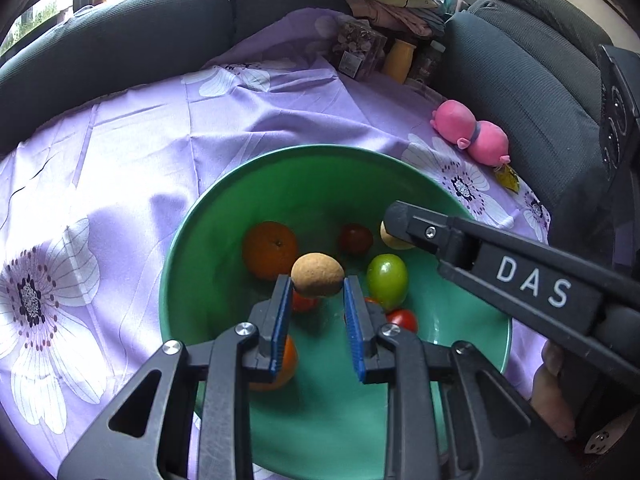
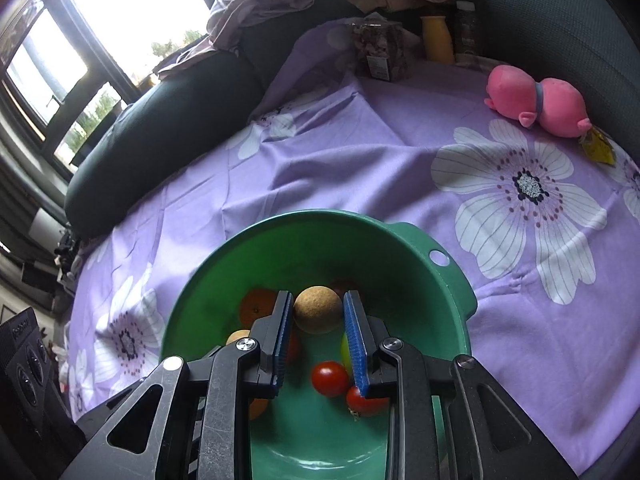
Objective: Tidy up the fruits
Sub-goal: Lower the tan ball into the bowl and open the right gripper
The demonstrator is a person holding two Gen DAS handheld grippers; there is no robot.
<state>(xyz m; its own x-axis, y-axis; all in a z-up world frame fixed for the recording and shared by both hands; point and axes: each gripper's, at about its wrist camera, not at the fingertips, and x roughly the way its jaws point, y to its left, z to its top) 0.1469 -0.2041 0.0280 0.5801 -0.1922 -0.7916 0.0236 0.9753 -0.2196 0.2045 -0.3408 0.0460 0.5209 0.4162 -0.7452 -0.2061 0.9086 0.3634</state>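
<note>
step: carrying fruit to basin | left gripper [image 1: 316, 292] jaws clamped on a brown fruit [image 1: 317, 280] over the green basin [image 1: 192, 216] | right gripper [image 2: 318, 312] jaws clamped on another brown fruit [image 2: 319, 309] above it | next: probably lower both, release

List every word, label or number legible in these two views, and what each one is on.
"DAS": white letters on the arm of the right gripper, seen from the left wrist.
Label on the clear packet at the far end of the cloth: too small to read.
Embossed word on the black device at lower left of the right-wrist view: too blurred to read.
</note>
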